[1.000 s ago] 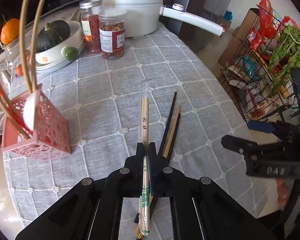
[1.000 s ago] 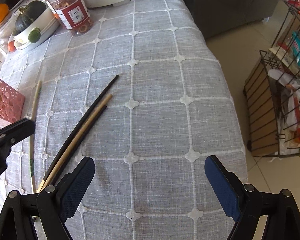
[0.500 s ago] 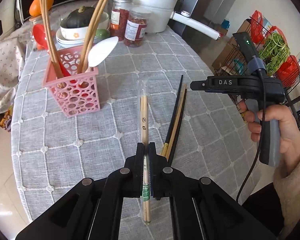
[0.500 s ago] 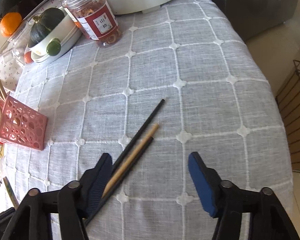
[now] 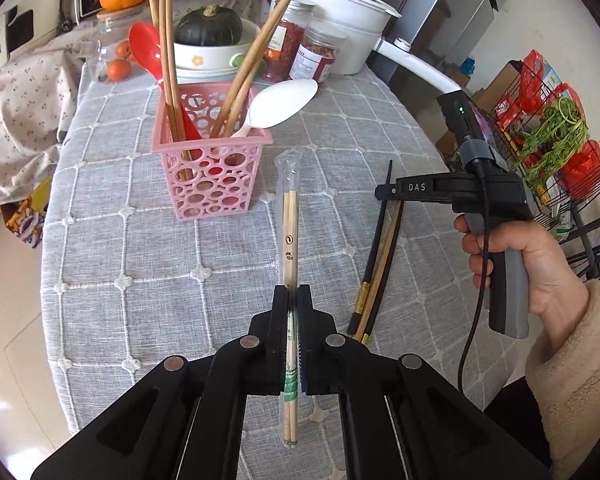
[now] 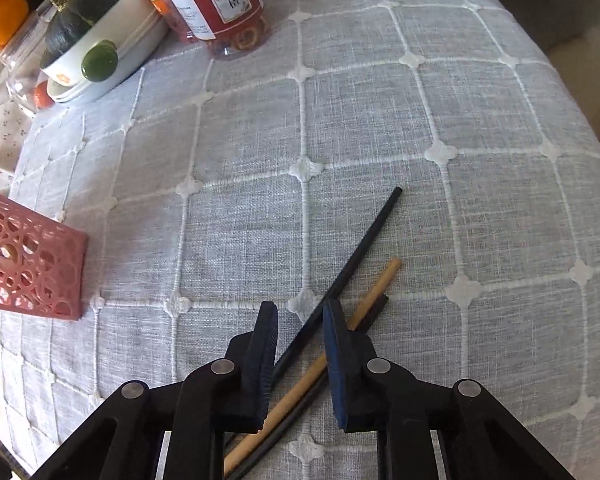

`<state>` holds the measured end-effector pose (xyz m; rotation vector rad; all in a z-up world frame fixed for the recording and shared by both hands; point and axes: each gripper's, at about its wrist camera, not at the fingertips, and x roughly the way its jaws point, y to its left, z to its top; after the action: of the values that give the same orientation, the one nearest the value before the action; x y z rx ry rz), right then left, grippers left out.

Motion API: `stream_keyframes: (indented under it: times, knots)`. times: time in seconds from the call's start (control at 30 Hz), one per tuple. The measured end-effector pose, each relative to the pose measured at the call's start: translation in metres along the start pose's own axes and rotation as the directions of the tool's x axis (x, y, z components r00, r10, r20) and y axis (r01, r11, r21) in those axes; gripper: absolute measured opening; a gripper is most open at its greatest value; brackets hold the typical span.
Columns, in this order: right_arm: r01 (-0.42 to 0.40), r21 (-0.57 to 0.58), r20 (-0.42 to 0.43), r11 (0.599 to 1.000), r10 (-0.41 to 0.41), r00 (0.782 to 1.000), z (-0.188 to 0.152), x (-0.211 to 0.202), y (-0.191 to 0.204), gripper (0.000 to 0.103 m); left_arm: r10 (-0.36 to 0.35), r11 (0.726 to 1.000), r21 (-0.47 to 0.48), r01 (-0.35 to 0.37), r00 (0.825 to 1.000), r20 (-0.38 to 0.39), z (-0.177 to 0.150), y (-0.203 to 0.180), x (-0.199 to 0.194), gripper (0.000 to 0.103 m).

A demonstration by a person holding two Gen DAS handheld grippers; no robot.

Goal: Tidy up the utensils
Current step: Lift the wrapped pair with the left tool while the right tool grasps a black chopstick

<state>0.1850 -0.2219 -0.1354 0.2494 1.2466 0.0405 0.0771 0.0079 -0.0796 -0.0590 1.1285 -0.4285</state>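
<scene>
Two wrapped chopsticks [image 5: 290, 240] sit pinched tight in my left gripper [image 5: 293, 300], their tips aimed at the pink basket [image 5: 208, 168] just beyond. My right gripper [image 6: 300, 320] has just been closing; its jaws stand narrowly apart over the loose chopsticks [image 6: 364, 248], two black and one wooden, and I cannot tell whether the pads touch them. These lie on the grey tablecloth [image 6: 380, 120], right of the basket. Past the basket stands a bowl [image 5: 212, 56] holding a dark squash.
</scene>
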Motion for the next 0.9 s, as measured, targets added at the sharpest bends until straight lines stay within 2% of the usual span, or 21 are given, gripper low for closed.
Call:
stream_keyframes:
  times: [0.13,0.23,0.3,0.43,0.57,0.67,0.77,0.9]
  knots:
    - [0.107,-0.059,0.025,0.993,-0.105,0.994,0.0,0.006,0.016,0.019,0.01,1.0,-0.005,-0.01,1.0,0.001,0.0,0.001,0.0,0.004]
    - [0.129,-0.043,0.038,0.991,-0.128,0.991,0.0,0.006,0.021,0.017,0.028,1.0,0.001,-0.028,1.0,0.013,-0.001,0.002,-0.001,0.004]
    - [0.097,-0.023,0.043,0.995,-0.096,0.994,0.0,0.005,0.02,0.013,0.045,0.999,0.005,-0.045,0.998,0.034,0.0,0.005,-0.004,0.004]
    - [-0.02,0.026,0.039,0.999,0.019,0.999,0.001,-0.002,0.011,0.007,0.106,0.994,0.016,-0.109,0.989,0.104,0.002,0.009,-0.016,0.004]
    - [-0.103,0.046,0.085,0.994,0.099,0.991,0.0,-0.026,0.009,0.006,0.102,0.995,-0.003,-0.102,0.982,0.157,0.004,0.013,-0.032,0.004]
    - [-0.144,0.013,0.142,0.99,0.141,0.98,-0.007,-0.053,0.016,0.005,0.104,0.995,-0.009,-0.104,0.972,0.212,0.005,0.012,-0.047,0.003]
    - [-0.173,-0.043,0.196,0.984,0.178,0.964,-0.014,-0.08,0.025,0.005,0.106,0.994,-0.021,-0.104,0.954,0.281,0.008,0.011,-0.066,0.003]
    - [-0.171,-0.132,0.274,0.976,0.201,0.94,-0.036,-0.115,0.039,0.005,0.116,0.993,-0.035,-0.111,0.918,0.38,0.012,0.009,-0.093,0.0]
